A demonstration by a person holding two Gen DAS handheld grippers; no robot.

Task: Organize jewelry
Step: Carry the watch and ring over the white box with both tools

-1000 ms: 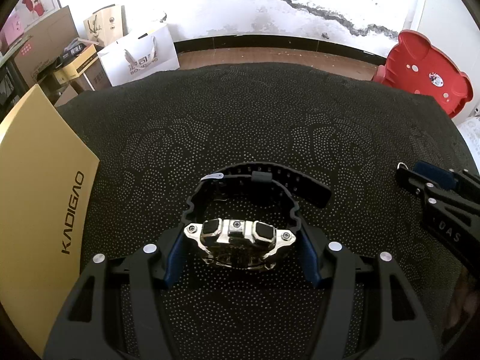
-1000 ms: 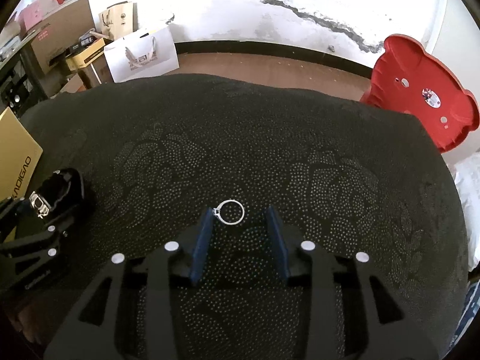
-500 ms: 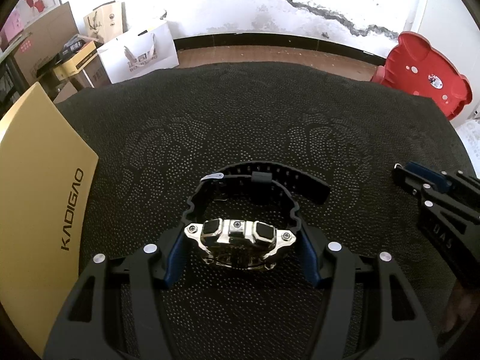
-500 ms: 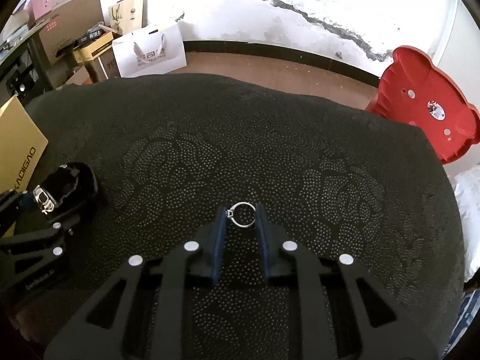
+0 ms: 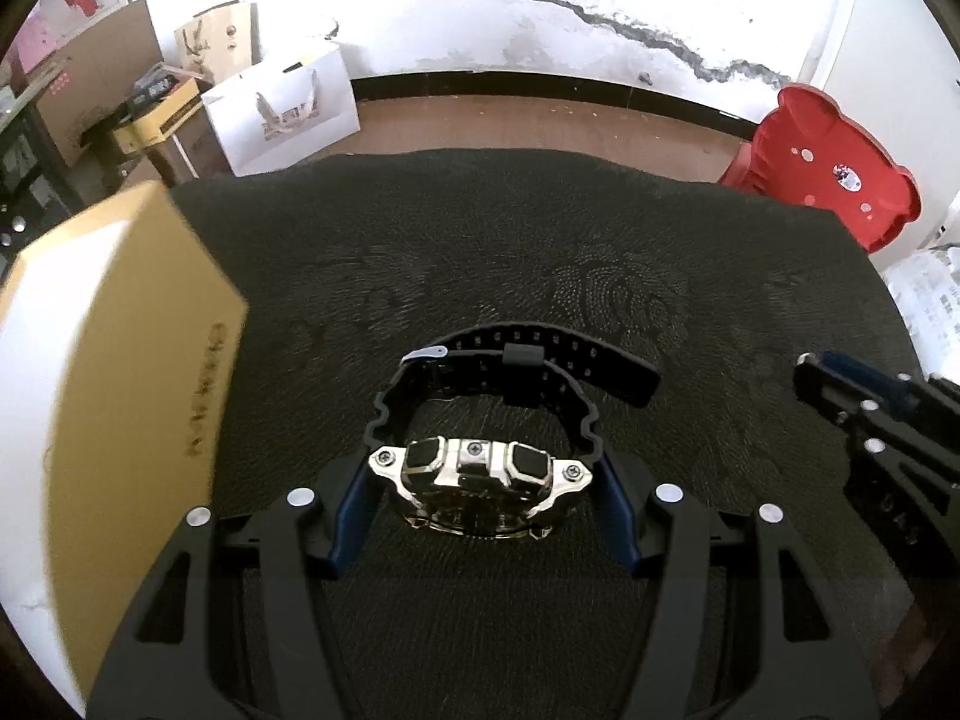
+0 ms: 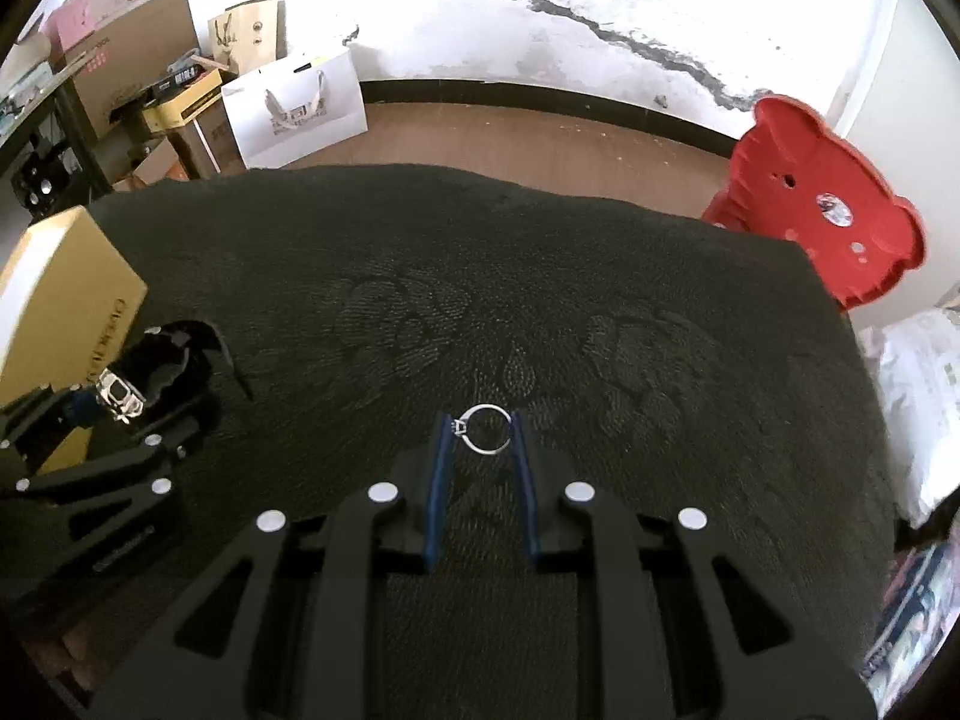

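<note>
A silver-cased watch [image 5: 474, 471] with a black strap sits between the blue pads of my left gripper [image 5: 483, 498], which is shut on its case just above the black patterned cloth [image 5: 540, 240]. My right gripper [image 6: 480, 426] is shut on a thin silver ring [image 6: 459, 426] with a small stone, pinched upright between its fingertips over the middle of the cloth [image 6: 480, 270]. The right wrist view shows the left gripper [image 6: 108, 405] and watch [image 6: 120, 399] at far left. The left wrist view shows the right gripper [image 5: 840, 384] at the right edge.
A yellow box [image 5: 120, 390] lies on the left part of the table, close beside the left gripper, also visible as the yellow box [image 6: 60, 294]. A red stool [image 6: 822, 210] stands beyond the far right corner. A white bag [image 5: 282, 108] and cartons stand on the floor at the back left.
The right jaws closed on the ring, which lay on the cloth between them, and lifted it. The left gripper rose with the watch still in it, and the yellow box looms nearer.
</note>
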